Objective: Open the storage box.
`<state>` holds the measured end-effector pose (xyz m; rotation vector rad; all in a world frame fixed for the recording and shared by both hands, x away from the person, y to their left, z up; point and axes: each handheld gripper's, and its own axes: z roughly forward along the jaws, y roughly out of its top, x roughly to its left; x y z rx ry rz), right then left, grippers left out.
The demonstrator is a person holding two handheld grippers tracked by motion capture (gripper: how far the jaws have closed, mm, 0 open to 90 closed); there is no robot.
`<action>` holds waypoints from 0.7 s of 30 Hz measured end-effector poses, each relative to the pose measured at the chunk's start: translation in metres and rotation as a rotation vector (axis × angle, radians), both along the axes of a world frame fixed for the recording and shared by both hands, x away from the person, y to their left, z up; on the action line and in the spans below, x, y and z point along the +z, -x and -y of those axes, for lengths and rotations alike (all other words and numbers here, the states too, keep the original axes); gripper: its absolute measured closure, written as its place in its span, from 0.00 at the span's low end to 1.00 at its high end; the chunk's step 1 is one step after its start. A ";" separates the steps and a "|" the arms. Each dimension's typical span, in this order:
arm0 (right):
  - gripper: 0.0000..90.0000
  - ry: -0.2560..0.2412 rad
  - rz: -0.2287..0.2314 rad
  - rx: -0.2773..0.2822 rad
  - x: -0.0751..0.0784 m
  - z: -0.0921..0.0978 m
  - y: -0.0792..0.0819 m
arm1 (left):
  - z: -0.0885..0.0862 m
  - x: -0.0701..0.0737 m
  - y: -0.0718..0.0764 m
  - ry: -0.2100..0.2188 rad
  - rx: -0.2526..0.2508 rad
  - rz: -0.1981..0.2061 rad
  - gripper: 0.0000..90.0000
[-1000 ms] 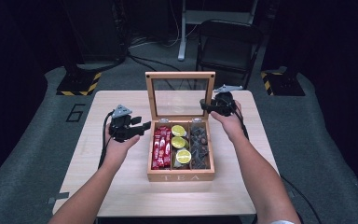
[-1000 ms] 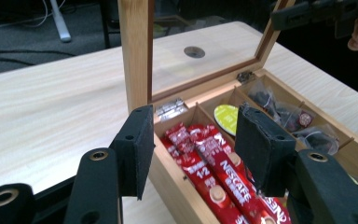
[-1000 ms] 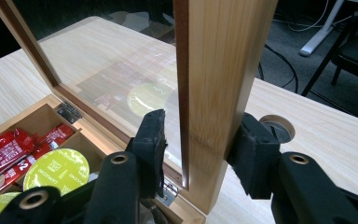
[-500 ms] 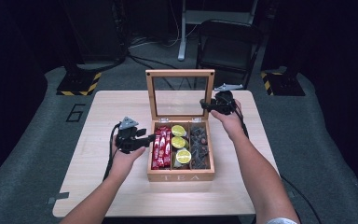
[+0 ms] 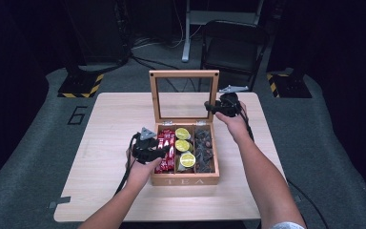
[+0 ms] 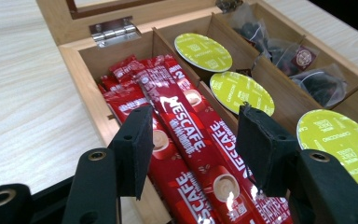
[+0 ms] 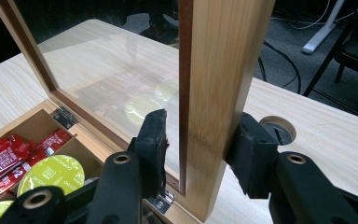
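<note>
Over the left compartment of the wooden tea box, the left gripper hung with jaws spread above the red coffee sticks, grasping nothing. The right gripper straddled the upright lid, jaws not quite touching it. If that lid slipped, it might drop onto the reaching gripper. The pale wooden table stood on grey carpet, in a dark room.

Left gripper low and near, jaws spread wide, pointing right, left forearm angled up from the near edge, right gripper raised farther back, jaws parted, right forearm stretched forward.
</note>
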<state>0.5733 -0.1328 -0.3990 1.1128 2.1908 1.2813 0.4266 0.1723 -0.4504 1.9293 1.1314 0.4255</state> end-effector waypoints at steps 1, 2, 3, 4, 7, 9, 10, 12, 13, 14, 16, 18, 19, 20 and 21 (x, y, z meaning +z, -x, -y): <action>0.65 0.000 0.000 0.000 0.000 0.000 0.000 | 0.002 -0.001 0.000 -0.008 0.001 -0.003 0.52; 0.65 0.000 0.000 0.001 0.000 0.000 0.000 | 0.003 -0.002 0.000 -0.011 0.003 -0.005 0.52; 0.65 0.000 0.000 0.001 0.000 0.000 0.000 | 0.005 -0.004 0.000 -0.008 0.009 -0.002 0.52; 0.65 -0.002 -0.001 0.001 0.000 0.000 0.000 | 0.006 -0.005 0.000 -0.009 0.000 -0.007 0.52; 0.65 -0.004 -0.002 0.001 0.000 0.000 0.000 | 0.009 -0.008 0.000 -0.022 0.011 -0.008 0.52; 0.65 -0.008 -0.002 0.000 -0.001 0.000 -0.001 | 0.011 -0.009 0.000 -0.035 0.022 0.000 0.52; 0.65 -0.009 -0.002 0.000 -0.001 0.000 -0.001 | 0.012 -0.010 0.001 -0.045 0.026 0.001 0.53; 0.65 -0.011 -0.001 0.000 -0.001 0.001 -0.002 | 0.015 -0.011 0.002 -0.043 0.044 0.007 0.54; 0.65 -0.013 -0.001 0.002 -0.001 0.001 -0.002 | 0.016 -0.012 0.003 -0.063 0.047 0.016 0.54; 0.65 -0.015 -0.001 0.001 -0.002 0.001 -0.002 | 0.016 -0.012 0.003 -0.078 0.047 0.022 0.55; 0.65 -0.015 0.001 0.000 -0.002 0.001 -0.003 | 0.017 -0.012 0.004 -0.081 0.066 0.026 0.62; 0.65 -0.014 0.001 -0.002 -0.002 0.001 -0.003 | 0.017 -0.013 0.005 -0.086 0.073 0.029 0.64; 0.65 -0.014 0.000 -0.003 -0.002 0.000 -0.004 | 0.017 -0.013 0.005 -0.089 0.073 0.028 0.66; 0.65 -0.018 -0.006 -0.013 -0.003 -0.001 -0.004 | 0.017 -0.013 0.005 -0.096 0.075 0.030 0.69; 0.65 -0.018 -0.006 -0.013 -0.003 -0.001 -0.004 | 0.017 -0.013 0.005 -0.096 0.075 0.030 0.70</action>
